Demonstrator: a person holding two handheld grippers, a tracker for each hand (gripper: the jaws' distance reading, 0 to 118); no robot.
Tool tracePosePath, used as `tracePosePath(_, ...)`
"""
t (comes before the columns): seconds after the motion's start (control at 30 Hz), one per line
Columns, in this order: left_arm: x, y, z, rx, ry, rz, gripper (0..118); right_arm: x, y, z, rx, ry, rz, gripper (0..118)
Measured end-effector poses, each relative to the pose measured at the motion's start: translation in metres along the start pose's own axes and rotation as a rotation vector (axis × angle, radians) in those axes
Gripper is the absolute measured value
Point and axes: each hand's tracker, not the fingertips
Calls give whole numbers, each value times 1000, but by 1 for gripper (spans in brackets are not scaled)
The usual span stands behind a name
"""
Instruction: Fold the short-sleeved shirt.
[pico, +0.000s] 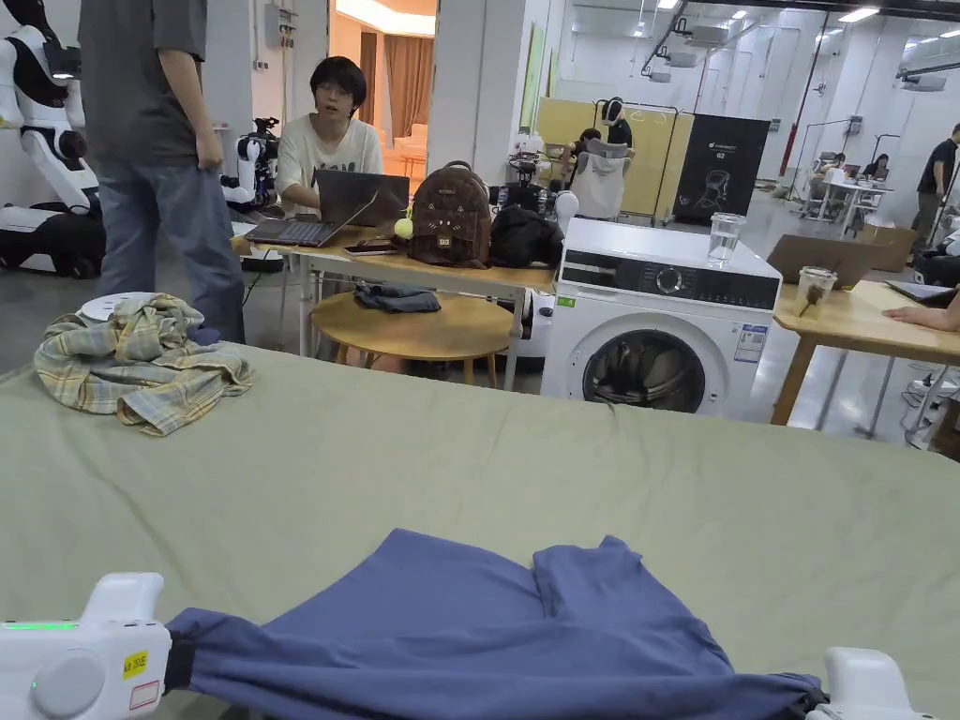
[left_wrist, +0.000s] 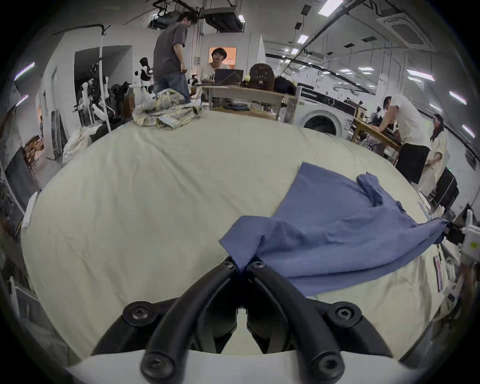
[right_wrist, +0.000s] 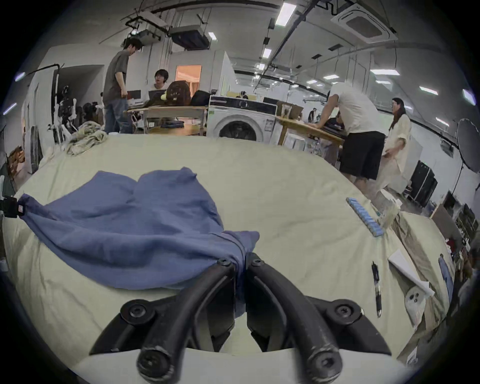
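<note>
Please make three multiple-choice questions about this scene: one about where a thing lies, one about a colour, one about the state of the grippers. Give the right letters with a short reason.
1. Where is the plaid shirt?
A. at the far left corner of the table
B. under the blue shirt
C. in the right gripper

2. What colour is the shirt being folded?
A. red
B. blue
C. white

3. How are the two grippers?
A. both open
B. one open
C. both shut on the blue shirt

Answers:
1 A, it lies crumpled on the green cover, far from the blue shirt.
2 B, its cloth is plainly blue.
3 C, the left gripper and the right gripper each pinch a bunch of blue cloth.
</note>
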Motion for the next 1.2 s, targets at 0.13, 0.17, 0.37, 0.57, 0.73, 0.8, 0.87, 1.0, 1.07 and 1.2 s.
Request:
tracePosePath(0.13,1,-5,5,-13,-2,21,7,-1,-3,11,34,-25,1,37)
tracePosePath(0.17,2,-5,6,-8,6,14,16,-2,-3,15,50,-35,-2,45)
tracePosePath(0.37,17,-3,18,35,34,-24,30,-9,10,44,141,-10,-54,47)
tracePosePath(0.57,59,-3,28,144,-33,-59,30,-39,24,62,252,29,-99,47)
tracePosePath(0.73,109,1,42,273,-37,-131,9,-74,30,70,290,76,-106,11)
tracePosePath(0.8,123,0,45,296,-10,-171,0,-84,29,70,309,86,-120,0)
tracePosePath(0.87,133,1,47,294,-39,-166,0,-95,28,73,320,105,-115,0)
tracePosePath(1.0,143,-1,51,285,-21,-161,0,-112,30,76,312,133,-113,0)
tracePosePath(1.07,140,0,50,266,-6,-138,0,-117,31,76,306,139,-126,0)
tracePosePath(1.2,117,6,48,156,9,-82,0,-125,30,71,279,166,-133,0)
